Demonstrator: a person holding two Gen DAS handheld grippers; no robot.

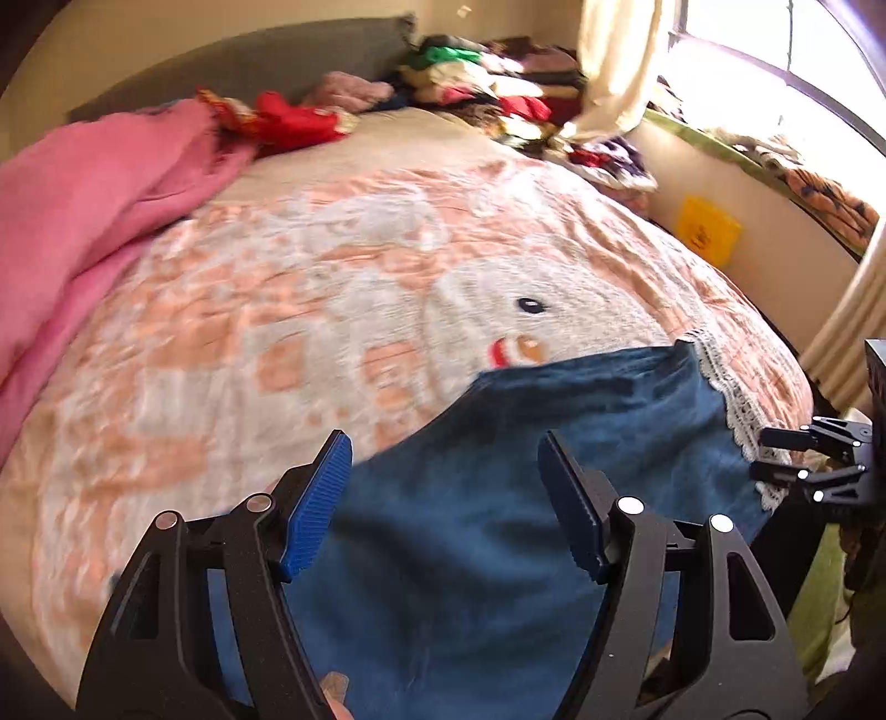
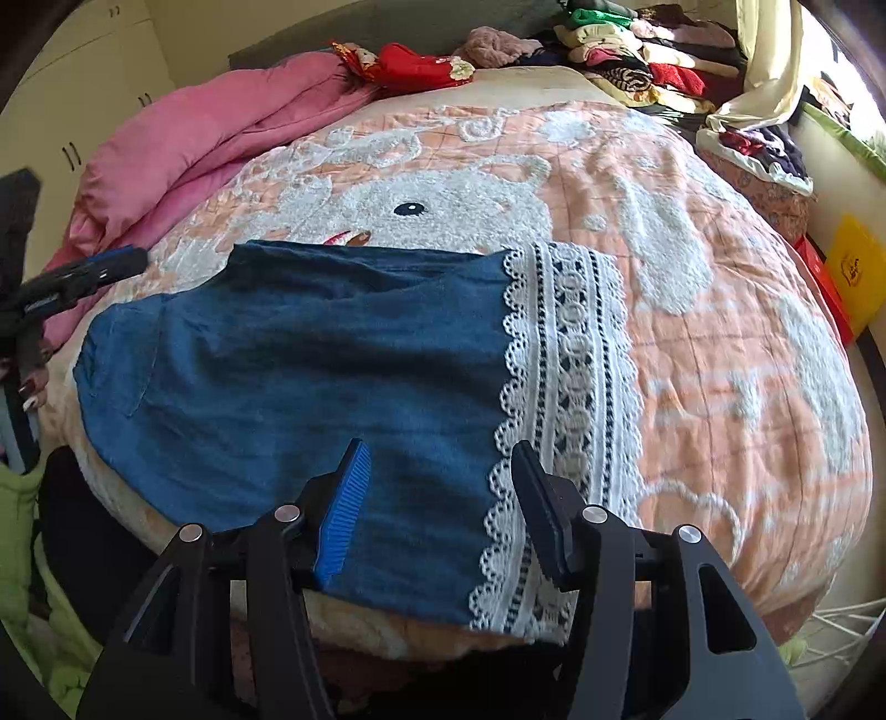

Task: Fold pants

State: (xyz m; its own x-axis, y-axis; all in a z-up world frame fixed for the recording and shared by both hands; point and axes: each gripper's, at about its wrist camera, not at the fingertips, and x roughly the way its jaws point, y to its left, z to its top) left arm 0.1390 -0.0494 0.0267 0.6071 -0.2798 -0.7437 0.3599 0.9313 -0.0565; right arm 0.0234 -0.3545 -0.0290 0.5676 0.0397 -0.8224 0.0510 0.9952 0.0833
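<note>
Peach-and-white fleecy bedspread with a cartoon animal face fills pretty much the whole frame in both my wrist views, so that's the biggest thing going. Along the left side of the frame there's a rumpled pink quilt bunched up on the bed edge, and across the top right sits a messy stack of mixed-colour clothes, with a bright red patterned garment lying just left of that pile at top centre.

Now the actual job: the blue denim pants with a wide white lace hem are spread flat on the bedspread in the lower middle of the right wrist view, lace band on the right, reaching down to the near bed edge. In the left wrist view they cover the lower centre and right.

My left gripper is over the blue denim at the bottom of its frame, jaws spread wide, nothing held between them. My right gripper is the same deal, wide apart and empty, straddling the spot where denim meets lace near the bed edge.

Smallest bit: a yellow bag with dark print at the right edge, off the bed.
</note>
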